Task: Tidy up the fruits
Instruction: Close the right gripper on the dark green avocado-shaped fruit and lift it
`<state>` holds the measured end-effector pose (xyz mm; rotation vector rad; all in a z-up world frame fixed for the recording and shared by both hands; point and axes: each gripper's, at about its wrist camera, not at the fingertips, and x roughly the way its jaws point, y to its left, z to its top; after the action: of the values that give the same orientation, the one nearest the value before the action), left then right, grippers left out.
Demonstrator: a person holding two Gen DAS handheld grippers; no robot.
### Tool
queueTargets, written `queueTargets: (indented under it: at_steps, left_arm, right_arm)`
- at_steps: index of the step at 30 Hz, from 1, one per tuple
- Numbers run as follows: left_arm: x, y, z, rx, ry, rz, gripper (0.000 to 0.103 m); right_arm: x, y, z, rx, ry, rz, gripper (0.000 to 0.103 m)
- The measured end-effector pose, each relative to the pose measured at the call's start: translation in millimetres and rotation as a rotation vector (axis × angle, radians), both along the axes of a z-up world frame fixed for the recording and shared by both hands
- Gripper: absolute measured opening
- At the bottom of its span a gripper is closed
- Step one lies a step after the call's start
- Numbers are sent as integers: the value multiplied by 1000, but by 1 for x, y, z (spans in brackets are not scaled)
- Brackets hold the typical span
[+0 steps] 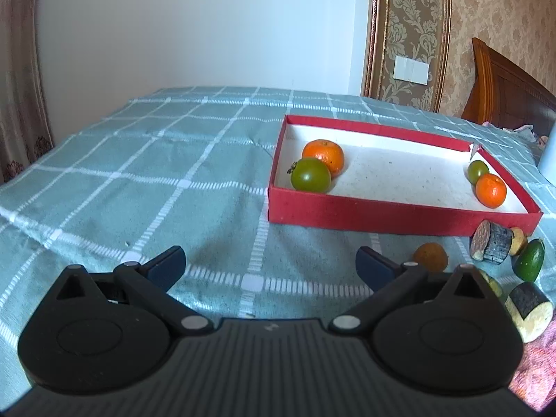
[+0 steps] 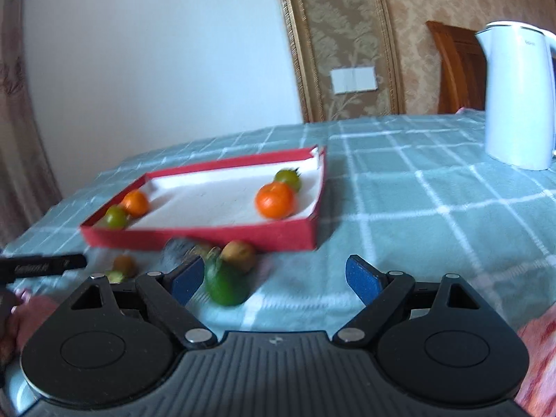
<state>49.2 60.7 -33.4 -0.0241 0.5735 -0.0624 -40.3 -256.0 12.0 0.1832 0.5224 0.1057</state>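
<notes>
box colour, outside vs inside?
The box is red outside, white inside; clearest in the left wrist view.

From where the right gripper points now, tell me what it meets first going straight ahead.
Probably bare checked tablecloth, then the right end of the red box. The open right gripper has the green avocado beside its left finger, slightly off-line. Motion blur makes depth uncertain.
</notes>
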Motion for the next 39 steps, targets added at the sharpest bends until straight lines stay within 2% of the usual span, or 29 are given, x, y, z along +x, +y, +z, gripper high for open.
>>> queueTargets:
  at_steps: [5, 13, 15, 17, 19, 22, 24, 26, 29, 39]
  left_arm:
    - [2, 4, -3, -31, 25, -2, 103]
    - [3, 5, -3, -46, 36, -10, 103]
    - [3, 6, -3, -49, 36, -12, 103]
    - [3, 6, -3, -52, 35, -12, 103]
    - [3, 7, -3, -57, 34, -13, 103]
    - [3, 7, -3, -61, 34, -13, 103]
    - [3, 7, -3, -61, 34, -13, 103]
    - [3, 7, -3, -61, 34, -14, 103]
    - [3, 8, -3, -66, 33, -15, 103]
    - [3, 8, -3, -65, 33, -15, 103]
  right_arm:
    - [3, 13, 0, -31, 13, 33, 89]
    - [16, 26, -3, -7, 48, 57, 89]
    - [19, 28, -4, -11, 56, 53, 83]
    - [24, 29, -7, -9, 77, 40, 67]
    - [30, 28, -11, 10, 114, 50, 60]
    - [31, 28, -11, 14, 110, 42, 58]
    - [30, 29, -11, 6, 110, 42, 51]
    - [31, 32, -10, -13, 113, 50, 34]
    - [31, 34, -10, -30, 117, 41, 32]
    - [26, 18, -9, 56, 112, 25, 31]
